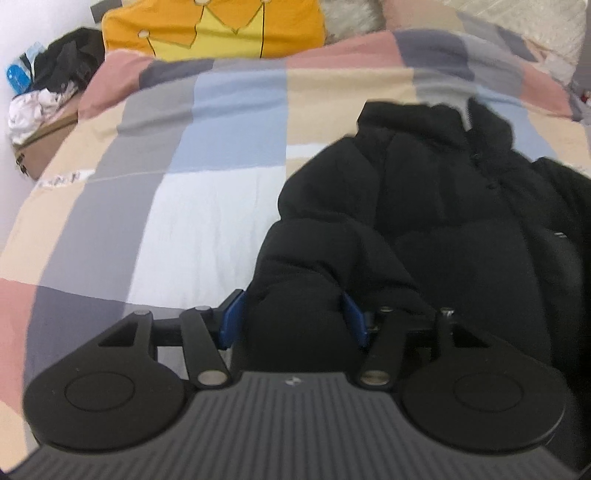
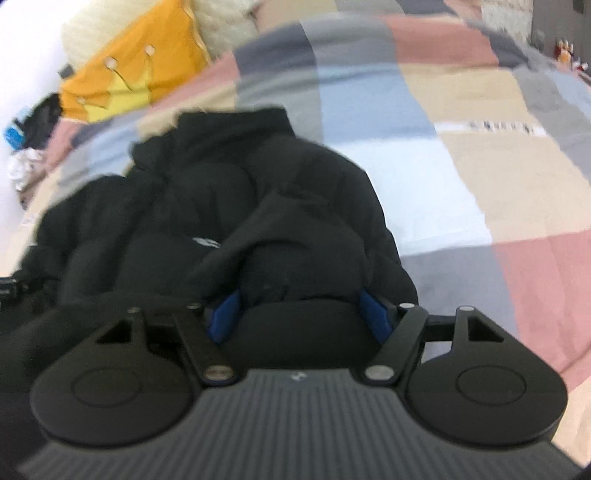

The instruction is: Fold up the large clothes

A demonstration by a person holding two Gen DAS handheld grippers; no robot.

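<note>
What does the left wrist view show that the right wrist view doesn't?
Only the left wrist view shows the left gripper, closed on a bulge of the black jacket, and a brown bag by the wall. Only the right wrist view shows the right gripper, gripping another fold, and the jacket's white logo. Both show the jacket on the checked quilt, the yellow pillow and a clothes pile.
</note>
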